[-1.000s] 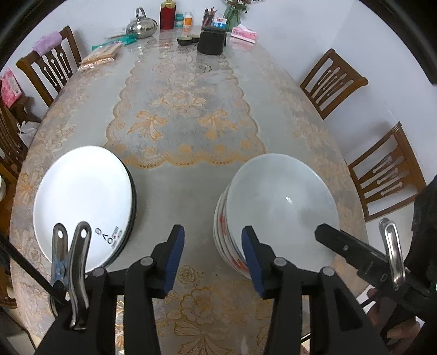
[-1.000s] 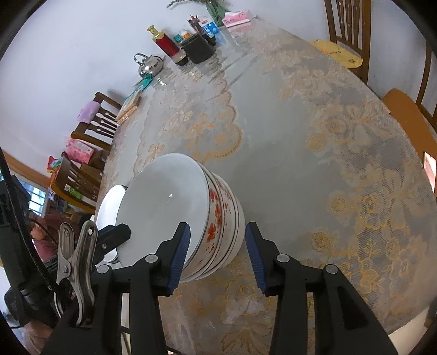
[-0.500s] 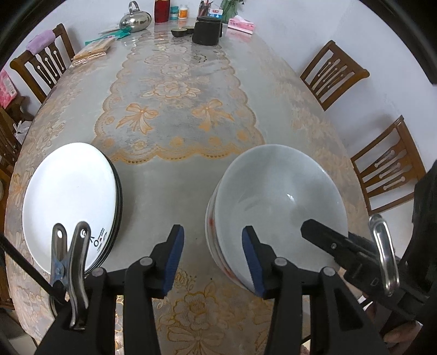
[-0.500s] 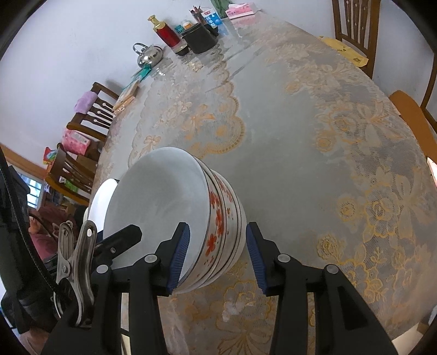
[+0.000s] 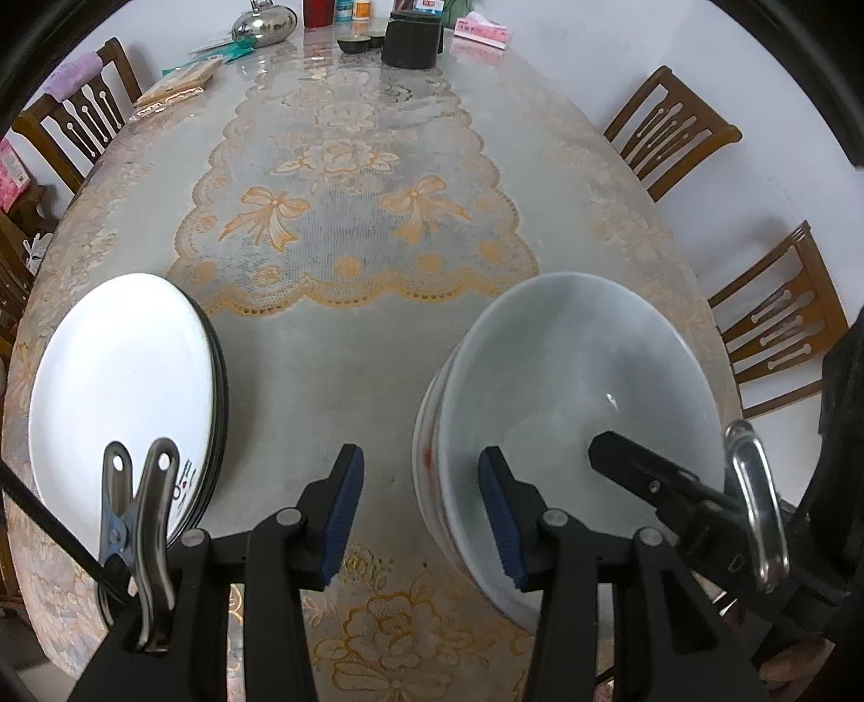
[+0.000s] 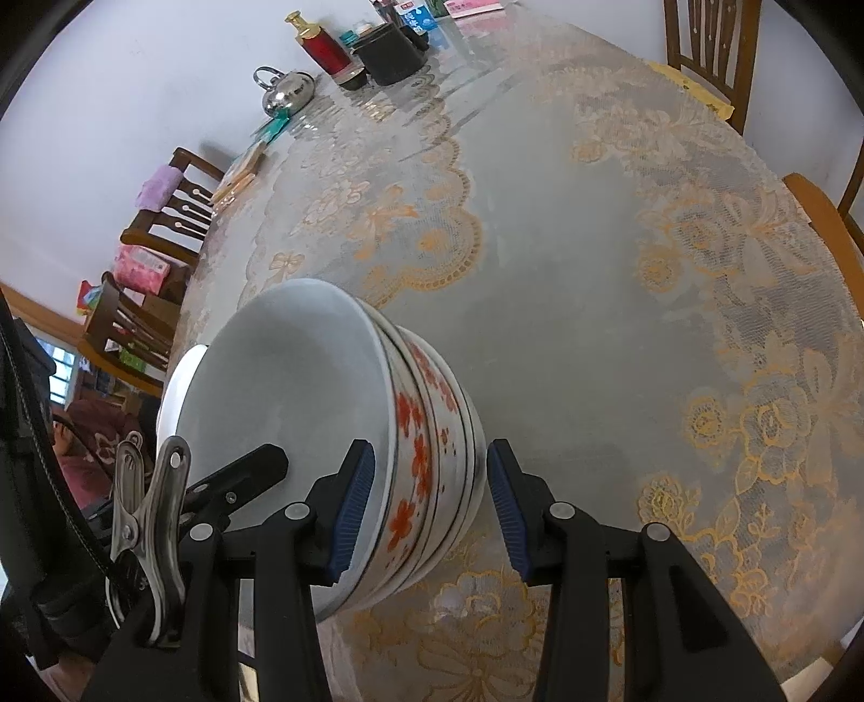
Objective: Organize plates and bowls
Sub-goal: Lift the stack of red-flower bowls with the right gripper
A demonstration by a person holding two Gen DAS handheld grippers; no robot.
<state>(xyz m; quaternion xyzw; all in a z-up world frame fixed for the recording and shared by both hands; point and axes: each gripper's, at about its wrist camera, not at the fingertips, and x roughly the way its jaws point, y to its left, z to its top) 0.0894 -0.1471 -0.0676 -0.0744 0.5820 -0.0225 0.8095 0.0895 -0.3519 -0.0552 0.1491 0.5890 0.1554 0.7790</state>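
A stack of several white bowls [image 5: 572, 367] with red flower patterns [image 6: 416, 448] stands near the table's front edge. My left gripper [image 5: 421, 513] is open and straddles the stack's left wall, one blue pad outside and one over the top bowl's inside. Likewise open, my right gripper [image 6: 426, 513] straddles the opposite wall with its pads either side of the rims. I see no pad pressing on the bowls. A stack of white plates [image 5: 119, 389] lies to the left of the bowls.
The oval table [image 5: 351, 227] has a lace cloth under glass. A kettle [image 5: 264, 24], a red flask [image 6: 324, 43], a black box [image 5: 410, 43] and tissue packs stand at its far end. Wooden chairs [image 5: 669, 129] ring it. A seated person [image 6: 86, 432] is beyond the left edge.
Both grippers have sunk closer to the bowl stack, which now fills more of each view. Their jaws stand as wide as before. Bowls and plates have not moved.
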